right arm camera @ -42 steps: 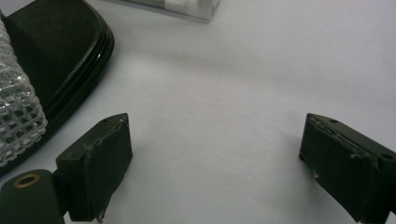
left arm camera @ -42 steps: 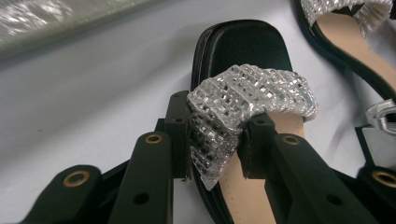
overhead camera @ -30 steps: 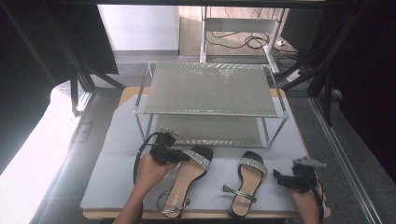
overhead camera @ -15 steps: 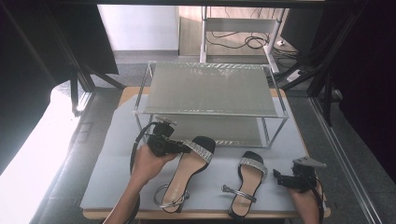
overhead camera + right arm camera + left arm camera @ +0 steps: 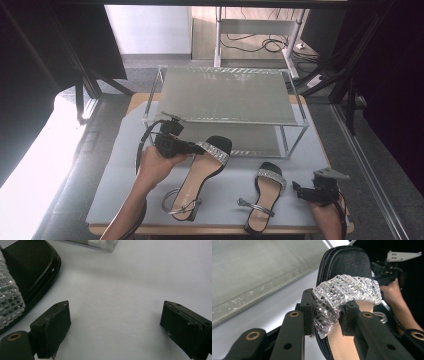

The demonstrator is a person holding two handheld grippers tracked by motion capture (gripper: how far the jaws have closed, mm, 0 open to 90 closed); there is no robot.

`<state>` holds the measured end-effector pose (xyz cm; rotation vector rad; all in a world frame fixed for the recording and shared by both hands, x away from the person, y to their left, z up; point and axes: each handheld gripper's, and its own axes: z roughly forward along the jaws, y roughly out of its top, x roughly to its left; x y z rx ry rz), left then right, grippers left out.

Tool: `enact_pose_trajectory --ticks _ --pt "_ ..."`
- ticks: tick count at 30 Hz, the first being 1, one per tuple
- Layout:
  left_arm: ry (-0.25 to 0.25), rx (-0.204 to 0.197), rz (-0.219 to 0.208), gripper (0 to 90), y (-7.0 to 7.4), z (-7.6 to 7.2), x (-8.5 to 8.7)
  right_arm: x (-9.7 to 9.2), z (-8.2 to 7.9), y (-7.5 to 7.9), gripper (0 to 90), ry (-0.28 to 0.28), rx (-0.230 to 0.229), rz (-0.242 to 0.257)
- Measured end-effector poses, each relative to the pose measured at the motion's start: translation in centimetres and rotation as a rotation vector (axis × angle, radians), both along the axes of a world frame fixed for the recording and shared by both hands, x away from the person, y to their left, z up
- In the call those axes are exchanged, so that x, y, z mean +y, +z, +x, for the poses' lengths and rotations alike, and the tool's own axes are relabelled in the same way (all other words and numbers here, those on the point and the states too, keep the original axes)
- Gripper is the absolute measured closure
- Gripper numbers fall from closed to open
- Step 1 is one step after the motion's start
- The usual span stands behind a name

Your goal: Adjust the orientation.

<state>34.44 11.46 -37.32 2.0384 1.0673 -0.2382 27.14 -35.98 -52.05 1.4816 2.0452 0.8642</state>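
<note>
Black-soled, with a tan insole and a band of silver rhinestones across the toe, the left high-heeled sandal (image 5: 200, 175) is caught by that glittering strap (image 5: 342, 297) in the left gripper (image 5: 192, 148). In the left gripper view the two black jaws press on the crumpled end of the strap from both sides. In the high view the sandal's toe points toward the lower shelf of the two-tier metal shoe rack (image 5: 225, 95), and its silver ankle strap hangs near the front edge of the pale grey mat (image 5: 120, 190). Whether the heel touches the mat I cannot tell.

Beside it, to the right in the high view, the matching right sandal (image 5: 264, 197) lies flat on the mat, toe toward the rack. The right gripper (image 5: 300, 191) rests low on the mat just right of that sandal, held by a hand at the table's near edge. In the right gripper view its jaws stand wide apart over bare mat, with the second sandal's black toe and rhinestone band at the left of that view, clear of the pads.
</note>
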Motion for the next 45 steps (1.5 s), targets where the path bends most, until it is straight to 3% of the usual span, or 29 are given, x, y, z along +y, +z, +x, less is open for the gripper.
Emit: enact_pose_trajectory --ticks 10,14,22,45 --pt "0.013 -0.007 -0.022 69.3 2.6 0.7 0.8 0.0 0.0 0.0 8.7 0.001 0.0 -0.001" --pt "0.023 0.008 -0.033 69.2 3.6 1.3 1.2 0.0 0.0 0.0 8.7 0.001 0.001 -0.001" --pt "0.082 0.019 -0.042 69.2 5.1 2.8 2.0 0.0 0.0 0.0 8.7 0.001 0.001 0.0" --pt "0.225 0.058 -0.053 69.3 7.4 8.0 2.7 0.0 0.0 0.0 8.7 0.001 0.002 0.002"
